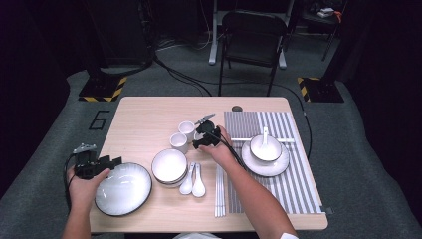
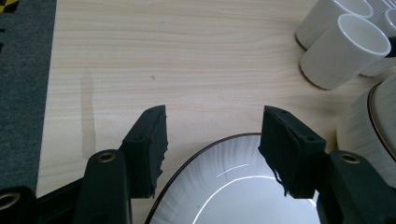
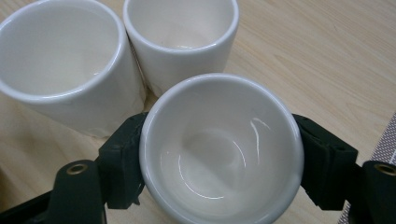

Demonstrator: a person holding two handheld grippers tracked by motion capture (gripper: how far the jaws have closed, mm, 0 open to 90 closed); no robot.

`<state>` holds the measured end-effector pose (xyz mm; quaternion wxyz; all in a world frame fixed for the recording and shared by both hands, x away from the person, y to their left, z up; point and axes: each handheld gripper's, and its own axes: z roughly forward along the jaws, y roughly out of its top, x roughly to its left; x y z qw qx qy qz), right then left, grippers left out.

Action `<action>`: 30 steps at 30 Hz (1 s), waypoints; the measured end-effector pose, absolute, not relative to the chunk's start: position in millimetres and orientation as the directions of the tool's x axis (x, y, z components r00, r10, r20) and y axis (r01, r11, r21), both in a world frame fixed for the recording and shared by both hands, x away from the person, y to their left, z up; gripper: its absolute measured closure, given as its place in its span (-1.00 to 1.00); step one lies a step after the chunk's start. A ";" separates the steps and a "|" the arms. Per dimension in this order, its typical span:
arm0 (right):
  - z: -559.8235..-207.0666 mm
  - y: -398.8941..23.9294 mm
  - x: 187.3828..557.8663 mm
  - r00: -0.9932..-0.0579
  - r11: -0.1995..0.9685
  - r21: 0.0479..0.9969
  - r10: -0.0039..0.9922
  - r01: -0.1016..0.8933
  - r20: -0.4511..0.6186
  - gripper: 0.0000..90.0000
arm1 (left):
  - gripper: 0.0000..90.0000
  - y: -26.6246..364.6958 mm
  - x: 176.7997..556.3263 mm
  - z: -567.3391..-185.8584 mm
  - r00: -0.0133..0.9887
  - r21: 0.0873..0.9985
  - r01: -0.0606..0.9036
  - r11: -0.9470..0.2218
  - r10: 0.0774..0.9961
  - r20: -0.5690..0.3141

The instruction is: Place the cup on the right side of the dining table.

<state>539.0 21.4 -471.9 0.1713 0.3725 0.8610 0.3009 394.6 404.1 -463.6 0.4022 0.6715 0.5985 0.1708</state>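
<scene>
A small white bowl (image 3: 219, 116) sits between the jaws of my right gripper (image 3: 219, 158), and both pads press on its sides. It rests beside two white cups (image 3: 60, 70) (image 3: 182, 37) on the wooden table. Seen from above, the right gripper (image 1: 203, 139) is at the table's middle, just right of the cups (image 1: 182, 134). My left gripper (image 2: 212, 135) is open over the far rim of a large white plate (image 2: 233, 191), with nothing between its pads. In the high view the left gripper (image 1: 114, 162) hangs at the plate's (image 1: 123, 188) left edge.
A stack of white bowls (image 1: 169, 167) stands right of the large plate, with two white spoons (image 1: 193, 181) and chopsticks (image 1: 219, 191) beside it. A striped placemat (image 1: 293, 184) on the right bears a plate (image 1: 283, 162) with a bowl and spoon. A chair (image 1: 254, 35) stands behind the table.
</scene>
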 end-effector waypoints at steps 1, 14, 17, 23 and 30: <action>-471.3 21.2 538.7 -0.663 0.539 0.647 0.746 0.539 -0.070 -0.41 | -0.08 404.2 394.6 -463.6 0.225 0.745 0.666 0.041 0.941 -0.253; -460.8 17.8 535.4 -0.664 0.524 0.668 0.746 0.528 -0.061 -0.41 | -0.08 404.4 393.6 -462.4 0.222 0.737 0.674 0.045 0.940 -0.260; -457.6 15.9 534.8 -0.662 0.517 0.678 0.747 0.523 -0.060 -0.41 | -0.08 404.7 393.6 -462.4 0.224 0.740 0.672 0.043 0.940 -0.258; -449.3 8.7 535.1 -0.652 0.502 0.687 0.756 0.526 -0.053 -0.41 | -0.08 404.5 393.5 -462.3 0.224 0.741 0.670 0.043 0.940 -0.257; -441.8 -1.3 535.4 -0.638 0.477 0.692 0.770 0.542 -0.031 -0.41 | -0.08 404.8 393.8 -462.4 0.223 0.743 0.668 0.044 0.940 -0.256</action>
